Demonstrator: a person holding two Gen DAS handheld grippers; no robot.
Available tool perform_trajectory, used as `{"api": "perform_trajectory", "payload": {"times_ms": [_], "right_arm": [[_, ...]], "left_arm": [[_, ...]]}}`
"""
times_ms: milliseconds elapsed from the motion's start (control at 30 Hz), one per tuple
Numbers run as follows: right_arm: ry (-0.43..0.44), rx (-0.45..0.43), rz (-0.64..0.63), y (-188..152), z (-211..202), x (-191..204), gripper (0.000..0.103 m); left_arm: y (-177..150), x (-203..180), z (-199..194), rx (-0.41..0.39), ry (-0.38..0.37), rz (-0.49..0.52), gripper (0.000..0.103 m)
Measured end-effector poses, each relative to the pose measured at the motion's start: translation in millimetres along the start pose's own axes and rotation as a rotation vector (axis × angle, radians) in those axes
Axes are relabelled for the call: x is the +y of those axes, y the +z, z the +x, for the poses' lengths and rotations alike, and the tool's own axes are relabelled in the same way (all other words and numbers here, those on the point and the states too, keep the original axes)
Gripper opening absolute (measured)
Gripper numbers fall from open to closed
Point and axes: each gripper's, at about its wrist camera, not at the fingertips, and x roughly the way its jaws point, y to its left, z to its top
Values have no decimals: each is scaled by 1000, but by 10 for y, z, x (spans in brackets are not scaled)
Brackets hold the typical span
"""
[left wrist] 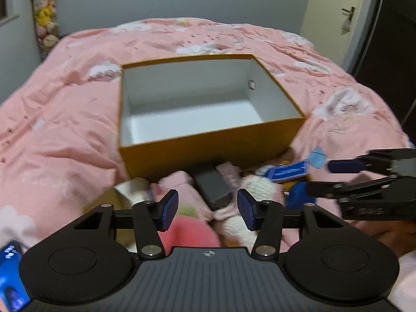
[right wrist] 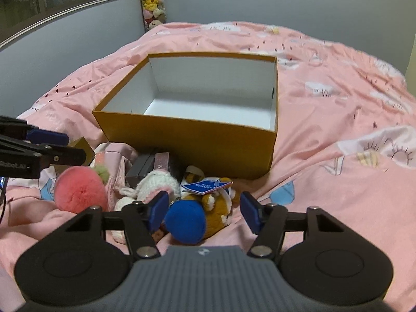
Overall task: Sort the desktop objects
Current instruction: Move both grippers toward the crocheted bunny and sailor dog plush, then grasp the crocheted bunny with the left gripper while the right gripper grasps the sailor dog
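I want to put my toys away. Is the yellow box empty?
Empty. The yellow box has no lid, and only its bare white floor and walls show inside.

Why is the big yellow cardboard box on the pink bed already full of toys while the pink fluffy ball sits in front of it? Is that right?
Not quite. The yellow cardboard box is empty: the right wrist view shows only its bare white inside. It does sit on the pink bed, and the pink fluffy ball does lie in front of it, in the toy pile.
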Motion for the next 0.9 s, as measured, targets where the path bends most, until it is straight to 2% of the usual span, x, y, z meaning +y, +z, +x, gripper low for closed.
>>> {"api": "perform_trajectory", "payload": {"times_ms": [100,233,333,400,500,633,900], "right_arm": [[8,38,-27,-19,80,40,62],[17,83,-106,-96,128,94,63],[18,111,-175,-169,134,83,63],[21,124,-204,-207,151,56,63],[28,137,-233,-216,210,27,63],[17,159,-294,-225,336,43,62],[89,164,-321,-190,442,-102,62]], "left_arm": [[-16,-164,69,5,-55,79,59],[-69,-388,259,53,-107,221,59],[-118,-490,388,84,-125,292,60],[-147,-543,470,94,-145,321,65],[-189,-621,624,115,-126,365,66],[-202,-613,766,154,-127,370,67],[-172,-581,1029,181,-116,365,71]]}}
